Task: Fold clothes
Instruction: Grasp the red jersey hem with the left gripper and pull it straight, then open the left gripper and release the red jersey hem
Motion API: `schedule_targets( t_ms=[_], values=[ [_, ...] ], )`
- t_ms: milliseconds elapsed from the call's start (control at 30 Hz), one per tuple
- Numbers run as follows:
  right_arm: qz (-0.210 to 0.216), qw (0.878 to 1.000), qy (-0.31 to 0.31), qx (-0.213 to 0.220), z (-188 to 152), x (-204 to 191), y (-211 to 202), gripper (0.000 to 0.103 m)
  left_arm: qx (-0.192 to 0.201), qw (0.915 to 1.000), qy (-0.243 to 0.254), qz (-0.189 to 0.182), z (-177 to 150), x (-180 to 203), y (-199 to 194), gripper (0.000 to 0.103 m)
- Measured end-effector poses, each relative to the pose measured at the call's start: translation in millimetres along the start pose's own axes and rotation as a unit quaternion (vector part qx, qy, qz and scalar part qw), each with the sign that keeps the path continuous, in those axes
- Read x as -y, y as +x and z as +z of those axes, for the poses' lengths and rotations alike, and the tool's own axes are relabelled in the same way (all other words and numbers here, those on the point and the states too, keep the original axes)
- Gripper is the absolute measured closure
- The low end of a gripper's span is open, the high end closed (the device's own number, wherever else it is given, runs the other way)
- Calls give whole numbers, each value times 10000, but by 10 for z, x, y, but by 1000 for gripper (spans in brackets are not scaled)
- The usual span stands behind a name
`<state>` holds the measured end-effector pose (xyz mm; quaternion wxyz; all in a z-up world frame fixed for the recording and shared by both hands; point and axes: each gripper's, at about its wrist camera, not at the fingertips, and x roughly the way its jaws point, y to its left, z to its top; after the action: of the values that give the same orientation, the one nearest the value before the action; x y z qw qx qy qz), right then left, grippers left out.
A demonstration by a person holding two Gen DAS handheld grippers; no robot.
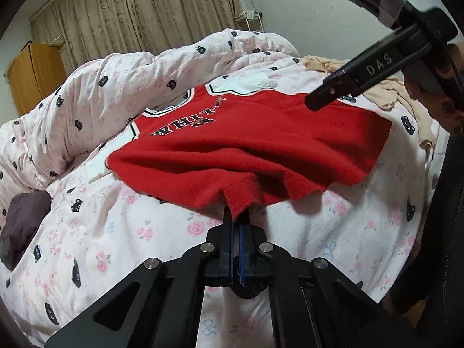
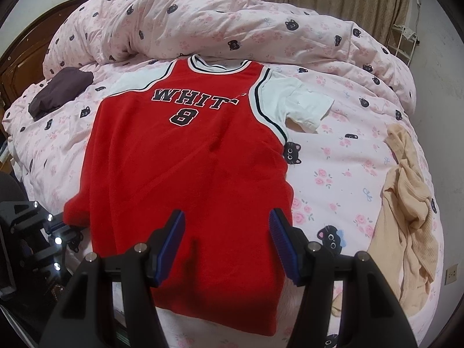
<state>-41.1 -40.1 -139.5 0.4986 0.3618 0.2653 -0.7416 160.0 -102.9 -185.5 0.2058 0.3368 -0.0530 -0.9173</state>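
Observation:
A red jersey with white sleeves, lettered "WHITE 8", lies face up and flat on the pink floral bed sheet. In the left wrist view my left gripper is shut on the jersey's near hem corner, which is lifted slightly off the sheet. The same gripper shows at the jersey's lower left in the right wrist view. My right gripper stands open just above the near hem, its blue pads either side of the red cloth without pressing it. It also appears over the jersey's far side.
A crumpled beige garment lies on the right of the bed. A folded dark purple garment sits at the far left. A bunched duvet runs along the back, with a curtain and a wooden cabinet behind.

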Motion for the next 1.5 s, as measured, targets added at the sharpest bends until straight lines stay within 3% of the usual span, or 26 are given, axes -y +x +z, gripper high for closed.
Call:
schedule_targets(
  t_ms=[300,567,733,900,1000,1033,1100,1133,1367,1500],
  values=[
    [95,9997,201,85,5,82,-45,41,533,9980,-160,288,146,-241,-422,103],
    [128,9992,364,102,10,155,-68,41,338,9979,-287,476,34,-481,-611,103],
    [81,9994,333,109,-4,147,-83,41,393,9955,-193,842,-46,-590,-857,103],
    [58,9990,412,142,-27,201,-122,41,561,9878,234,1431,-83,-625,-1119,103],
    [-3,9988,460,144,-41,257,-148,41,594,9850,389,1570,-113,-633,-1178,103],
    [-48,9989,452,121,-57,284,-158,40,507,9852,482,1562,-135,-622,-1136,103],
    [-140,9991,403,75,-102,322,-175,24,205,9866,572,1512,-199,-609,-981,103],
    [-245,9991,331,43,-145,341,-189,22,27,9872,595,1480,-235,-605,-889,103],
    [-371,9989,-62,-269,-436,369,-229,22,-957,9797,760,1589,-432,-578,-423,102],
    [62,9983,150,-556,-610,484,-208,24,-1529,9761,391,1494,-598,-695,-284,102]
  ],
)
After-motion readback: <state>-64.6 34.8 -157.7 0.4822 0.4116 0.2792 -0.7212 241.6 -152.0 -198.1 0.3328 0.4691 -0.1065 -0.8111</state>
